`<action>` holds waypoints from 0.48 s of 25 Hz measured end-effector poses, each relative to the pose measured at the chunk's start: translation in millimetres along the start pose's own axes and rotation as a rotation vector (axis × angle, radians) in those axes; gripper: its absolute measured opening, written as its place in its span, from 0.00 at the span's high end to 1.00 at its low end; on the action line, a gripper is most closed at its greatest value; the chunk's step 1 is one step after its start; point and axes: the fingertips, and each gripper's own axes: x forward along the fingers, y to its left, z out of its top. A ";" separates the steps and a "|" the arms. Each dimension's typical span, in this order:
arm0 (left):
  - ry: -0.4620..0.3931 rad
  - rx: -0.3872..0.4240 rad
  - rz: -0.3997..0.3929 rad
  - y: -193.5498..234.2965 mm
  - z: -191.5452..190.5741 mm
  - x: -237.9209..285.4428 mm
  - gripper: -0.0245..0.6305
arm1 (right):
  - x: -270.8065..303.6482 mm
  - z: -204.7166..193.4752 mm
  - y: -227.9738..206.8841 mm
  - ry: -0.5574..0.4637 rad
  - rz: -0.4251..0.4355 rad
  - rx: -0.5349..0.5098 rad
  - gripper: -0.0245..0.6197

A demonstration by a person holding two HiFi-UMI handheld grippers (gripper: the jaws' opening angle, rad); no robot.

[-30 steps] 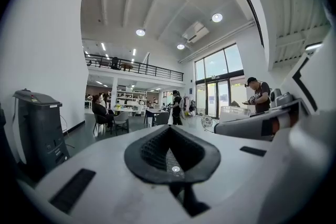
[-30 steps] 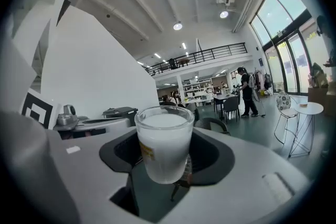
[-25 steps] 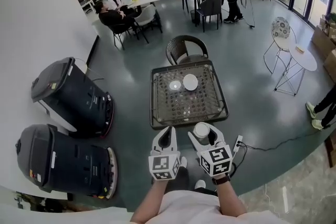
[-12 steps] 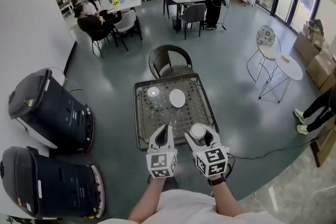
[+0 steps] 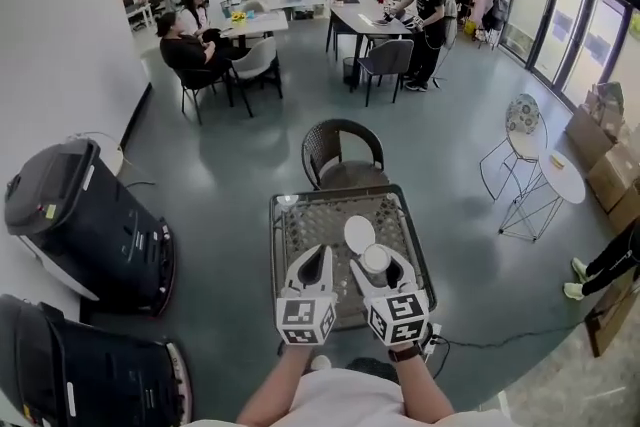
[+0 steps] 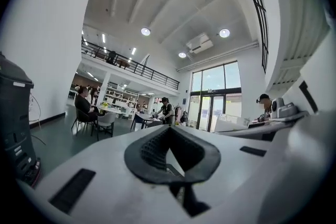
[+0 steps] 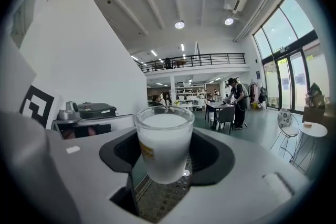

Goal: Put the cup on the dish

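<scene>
A frosted white cup stands upright between the jaws of my right gripper, which is shut on it. In the right gripper view the cup fills the gap of that gripper, with the black pads against its sides and mesh below. A white dish lies on the mesh-topped table, just beyond the cup. My left gripper hovers over the table's near half, beside the right one, holding nothing. Its jaws meet at the tips.
A dark wicker chair stands behind the table. Two large black machines sit at the left by the white wall. A small round white table is at the right. People sit and stand at desks far back.
Both grippers have travelled forward with the cup, from in front of the table's near edge to over its top. The cup is now just short of the dish.
</scene>
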 end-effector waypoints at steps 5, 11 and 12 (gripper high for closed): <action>0.026 -0.034 0.014 33.2 -20.6 14.8 0.96 | 35.5 -16.8 8.9 0.049 0.011 -0.017 0.57; 0.042 -0.065 0.036 57.8 -29.3 31.1 0.96 | 69.7 -18.6 3.2 0.078 0.001 -0.018 0.57; 0.043 -0.064 0.043 62.2 -30.7 34.3 0.96 | 75.5 -18.8 4.1 0.074 0.008 -0.021 0.57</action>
